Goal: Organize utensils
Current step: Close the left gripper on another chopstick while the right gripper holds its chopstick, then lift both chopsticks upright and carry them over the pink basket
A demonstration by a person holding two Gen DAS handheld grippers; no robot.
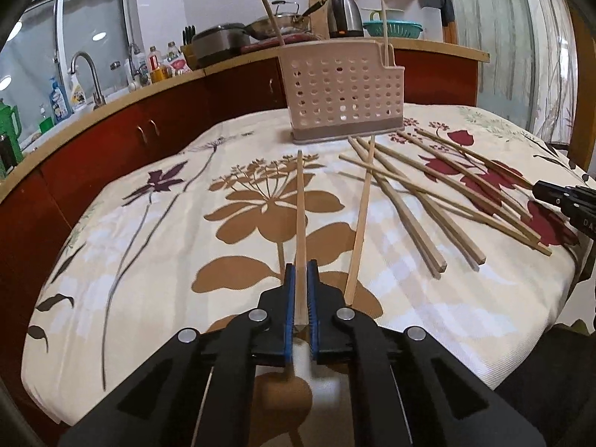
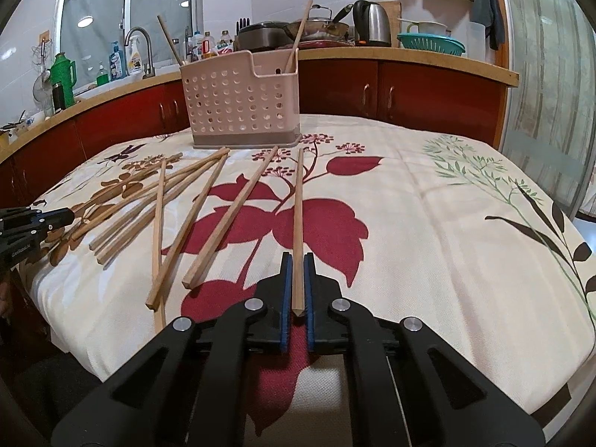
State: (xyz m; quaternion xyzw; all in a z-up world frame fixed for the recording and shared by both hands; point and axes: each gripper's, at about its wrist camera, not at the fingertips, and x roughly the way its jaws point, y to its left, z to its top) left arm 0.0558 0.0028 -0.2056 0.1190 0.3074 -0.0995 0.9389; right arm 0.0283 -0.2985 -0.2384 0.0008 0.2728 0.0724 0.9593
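A pink perforated utensil holder (image 1: 344, 95) stands at the far side of the table, also in the right wrist view (image 2: 240, 106); two chopsticks stand in it, one at each end. Several wooden chopsticks (image 1: 428, 193) lie scattered on the flowered cloth in front of it, and show in the right wrist view (image 2: 186, 212). My left gripper (image 1: 301, 266) is shut on one chopstick (image 1: 300, 216) that points toward the holder. My right gripper (image 2: 297, 259) is shut on another chopstick (image 2: 298, 216), also pointing toward the holder.
The table's flowered cloth (image 2: 428, 223) drops off at the near and side edges. Behind runs a counter with red cabinets (image 2: 409, 89), a sink tap (image 1: 87, 74), bottles, pans, a kettle (image 2: 372, 24) and a green colander (image 2: 430, 43).
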